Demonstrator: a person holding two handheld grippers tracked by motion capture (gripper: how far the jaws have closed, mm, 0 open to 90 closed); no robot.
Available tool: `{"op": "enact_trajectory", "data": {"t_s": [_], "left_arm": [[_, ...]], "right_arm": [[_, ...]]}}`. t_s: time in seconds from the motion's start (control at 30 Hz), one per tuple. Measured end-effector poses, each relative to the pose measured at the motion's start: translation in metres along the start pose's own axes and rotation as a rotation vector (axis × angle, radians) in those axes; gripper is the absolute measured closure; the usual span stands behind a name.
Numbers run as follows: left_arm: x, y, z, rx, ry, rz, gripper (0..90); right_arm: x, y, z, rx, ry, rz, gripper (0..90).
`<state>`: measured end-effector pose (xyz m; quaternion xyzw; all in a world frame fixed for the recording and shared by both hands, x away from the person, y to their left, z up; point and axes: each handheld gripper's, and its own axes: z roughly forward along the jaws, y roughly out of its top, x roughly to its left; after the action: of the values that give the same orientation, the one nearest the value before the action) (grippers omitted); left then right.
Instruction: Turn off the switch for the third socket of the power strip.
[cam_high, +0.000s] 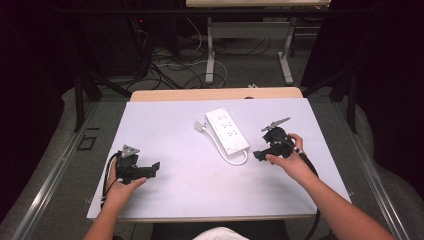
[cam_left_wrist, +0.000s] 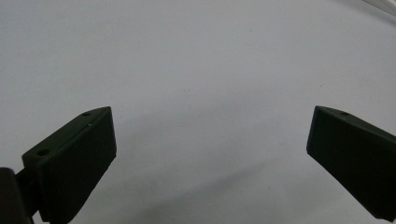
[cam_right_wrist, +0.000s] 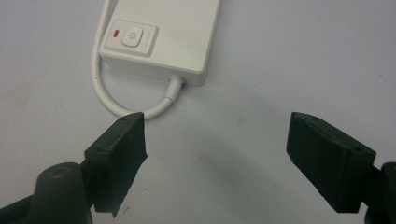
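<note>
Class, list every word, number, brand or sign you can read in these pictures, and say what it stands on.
No words, numbers or brand can be read.
Power symbol, a circle with a short stroke: on the round button of the white power strip.
Beside the button, a small red indicator, without text.

We see our right gripper (cam_right_wrist: 217, 144) with jaws spread wide over the white table (cam_right_wrist: 289, 60), facing a white power strip (cam_right_wrist: 161, 35); its looping cable (cam_right_wrist: 109, 100) passes just behind one jaw.
</note>
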<state>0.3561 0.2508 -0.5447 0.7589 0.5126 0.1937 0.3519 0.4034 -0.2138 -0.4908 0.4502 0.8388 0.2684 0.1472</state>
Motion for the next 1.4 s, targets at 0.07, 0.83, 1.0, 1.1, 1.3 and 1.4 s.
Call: {"op": "enact_trajectory", "data": {"t_s": [0.07,0.83,1.0,1.1,1.3,1.4], "left_arm": [[0.000,0.000,0.000,-0.004,0.002,0.000,1.3],[0.000,0.000,0.001,-0.010,0.004,0.002,1.3],[0.000,0.000,0.000,-0.010,0.004,0.002,1.3],[0.000,0.000,0.001,-0.010,0.002,0.004,1.3],[0.000,0.000,0.001,-0.007,0.002,0.006,1.3],[0.000,0.000,0.001,-0.010,0.001,0.005,1.3]], "right_arm": [[0.001,0.004,0.000,0.002,0.006,-0.012,19.3],[0.019,0.043,0.017,0.031,0.022,-0.075,23.1],[0.021,0.051,0.019,0.029,0.015,-0.087,27.1],[0.020,0.054,0.021,0.032,0.012,-0.093,28.2],[0.022,0.062,0.026,0.041,0.019,-0.105,29.6],[0.023,0.065,0.029,0.034,0.015,-0.104,30.7]]}}
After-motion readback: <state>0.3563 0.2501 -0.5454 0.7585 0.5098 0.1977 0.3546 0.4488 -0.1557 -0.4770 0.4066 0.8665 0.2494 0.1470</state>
